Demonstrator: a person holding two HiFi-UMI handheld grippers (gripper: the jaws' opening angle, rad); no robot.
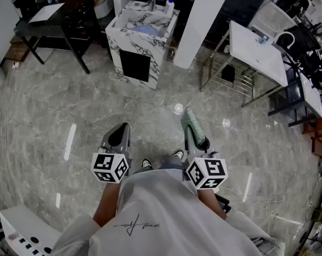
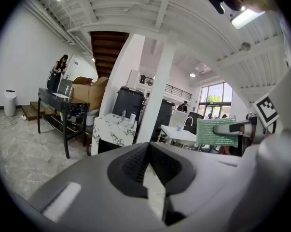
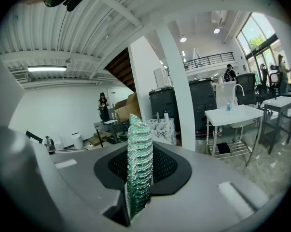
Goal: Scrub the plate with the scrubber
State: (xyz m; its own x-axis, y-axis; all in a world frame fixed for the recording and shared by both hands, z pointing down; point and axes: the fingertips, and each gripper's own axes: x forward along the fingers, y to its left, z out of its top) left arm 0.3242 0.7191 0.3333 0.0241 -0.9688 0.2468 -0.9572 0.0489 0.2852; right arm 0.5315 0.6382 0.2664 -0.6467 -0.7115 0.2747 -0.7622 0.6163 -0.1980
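My right gripper (image 1: 189, 126) is shut on a green scrubber (image 1: 196, 130), which stands on edge between its jaws (image 3: 139, 163) and sticks out past the tips. The same scrubber (image 2: 215, 132) shows at the right of the left gripper view. My left gripper (image 1: 120, 132) hangs beside it at the same height, its jaws a narrow slit apart with nothing between them (image 2: 150, 151). Both point slightly down over the grey marble floor. Ahead stands a marble sink counter (image 1: 138, 36) with something pale bluish in its basin (image 1: 146, 30). I cannot make out a plate.
A bottle (image 1: 170, 5) stands on the counter's back edge. A black table (image 1: 59, 20) is at the left, a white table (image 1: 257, 47) with a wire rack under it at the right, a white pillar (image 1: 201, 20) between. A person stands far back (image 2: 58, 71).
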